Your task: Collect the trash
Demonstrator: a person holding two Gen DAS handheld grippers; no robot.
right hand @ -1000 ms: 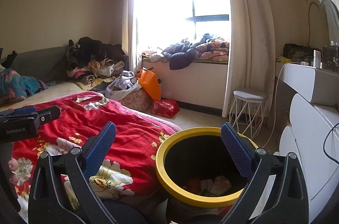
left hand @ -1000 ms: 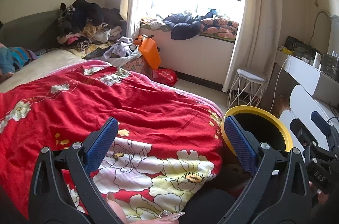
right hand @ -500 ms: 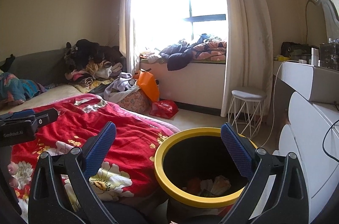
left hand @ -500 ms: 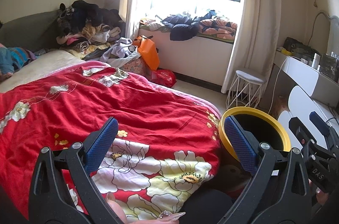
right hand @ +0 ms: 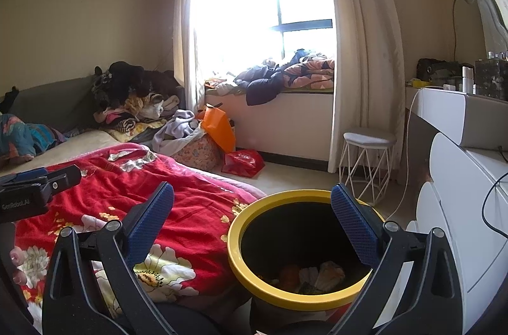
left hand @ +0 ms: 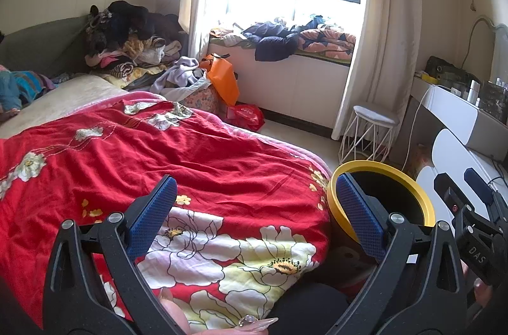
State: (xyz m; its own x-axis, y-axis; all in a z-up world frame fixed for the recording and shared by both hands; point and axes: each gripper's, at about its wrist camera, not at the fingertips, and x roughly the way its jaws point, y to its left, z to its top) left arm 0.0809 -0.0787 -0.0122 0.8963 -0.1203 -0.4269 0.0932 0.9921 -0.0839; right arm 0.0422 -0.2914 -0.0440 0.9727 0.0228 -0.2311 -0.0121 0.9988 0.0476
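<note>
A black trash bin with a yellow rim stands on the floor beside the bed; crumpled trash lies at its bottom. My right gripper hangs open just above the bin's near side, nothing between its blue pads. My left gripper is open and empty over the red floral quilt, with the bin to its right. The other tool's black body shows at the right edge of the left wrist view.
The bed fills the left side. A white wire stool and a white dresser stand right of the bin. An orange bag, a red bag and heaped clothes lie under the window.
Both views have drifted slightly: the bin sits a little lower and further left in each frame. Both grippers stay open and empty.
</note>
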